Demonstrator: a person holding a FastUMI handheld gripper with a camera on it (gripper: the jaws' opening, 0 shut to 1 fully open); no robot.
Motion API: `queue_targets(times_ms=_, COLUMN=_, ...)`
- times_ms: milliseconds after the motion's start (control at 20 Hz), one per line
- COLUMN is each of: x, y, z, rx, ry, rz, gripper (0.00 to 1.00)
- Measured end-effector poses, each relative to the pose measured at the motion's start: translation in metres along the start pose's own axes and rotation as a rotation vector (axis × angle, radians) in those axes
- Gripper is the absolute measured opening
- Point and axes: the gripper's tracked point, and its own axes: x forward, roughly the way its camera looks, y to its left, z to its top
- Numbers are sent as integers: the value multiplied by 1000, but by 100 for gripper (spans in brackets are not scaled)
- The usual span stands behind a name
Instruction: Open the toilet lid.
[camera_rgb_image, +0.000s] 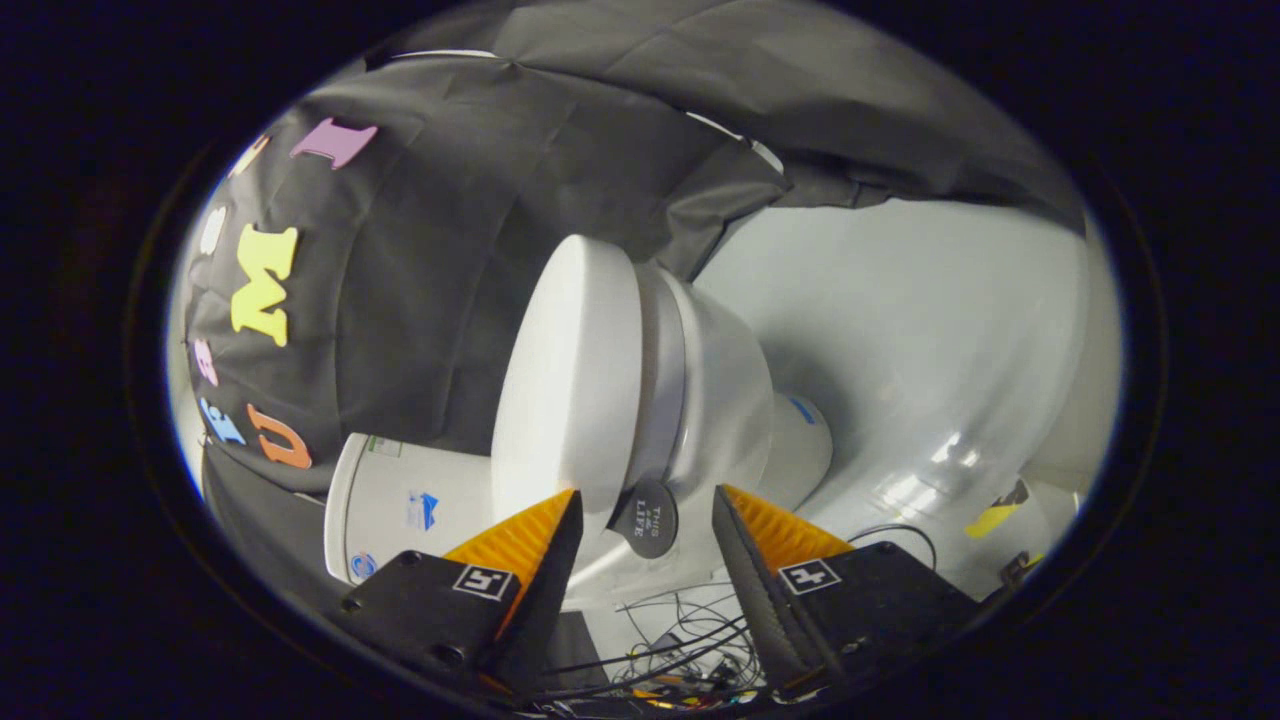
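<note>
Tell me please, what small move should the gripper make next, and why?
Probably ease the gripper forward until the round dark tab on the toilet lid sits well between the fingers, then close on it. The gripper is open, the tab lies in the gap near the fingertips with neither finger pressing on it, and the lid lies closed on the seat.

The white toilet lid lies closed on its seat, a round dark tab at its front edge.
</note>
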Motion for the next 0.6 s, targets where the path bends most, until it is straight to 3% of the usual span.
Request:
queue_targets(times_ms=350, x=9, y=-3, z=-5, rx=50, ry=28, rz=-2, gripper=59)
queue_targets(times_ms=500, x=10, y=-2, z=-4, rx=93, ry=41, rz=21, gripper=36)
queue_targets(times_ms=600, x=10, y=-2, z=-6, rx=99, ry=46, rz=23, gripper=27)
